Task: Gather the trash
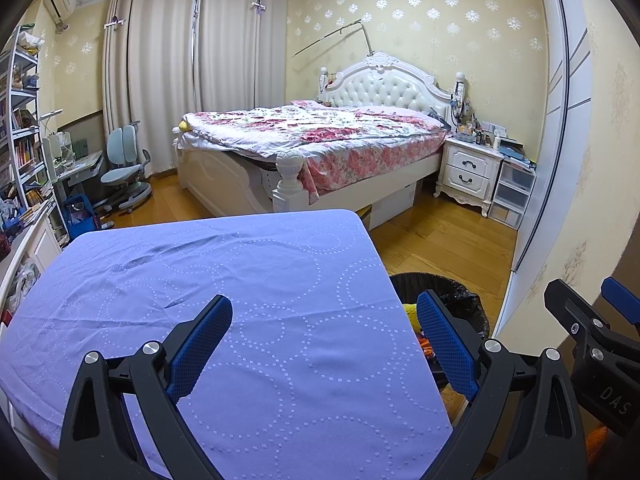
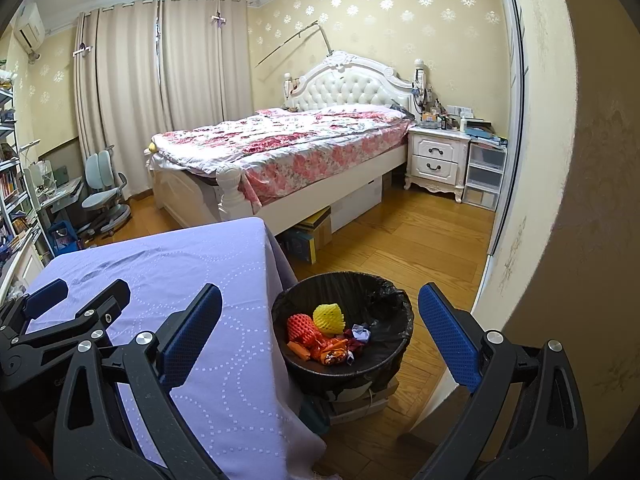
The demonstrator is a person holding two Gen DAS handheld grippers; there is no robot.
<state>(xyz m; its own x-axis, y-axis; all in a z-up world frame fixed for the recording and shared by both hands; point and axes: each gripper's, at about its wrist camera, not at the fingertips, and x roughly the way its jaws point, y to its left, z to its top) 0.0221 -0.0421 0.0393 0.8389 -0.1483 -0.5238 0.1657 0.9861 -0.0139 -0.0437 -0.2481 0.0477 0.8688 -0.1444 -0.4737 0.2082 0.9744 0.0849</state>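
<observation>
Jaws of both black-and-blue grippers, left gripper [image 1: 324,340] and right gripper [image 2: 320,340], stand spread and empty. Lettering "DAS" shows on the right one. Beside the lilac-clothed tabletop [image 2: 192,280], one round black-lined bin [image 2: 384,364] holds one yellow foam net [image 2: 329,319], one orange foam net [image 2: 301,328] and crumpled wrappers [image 2: 336,350].

Left claw [image 1: 325,318]: black plastic frame, triangular cutouts, silver round screw heads at pivots, blue textured fingers [image 1: 200,344]. Right claw [image 2: 320,314]: same build; white "DAS" lettering on body at 4 o'clock of left wrist view.
</observation>
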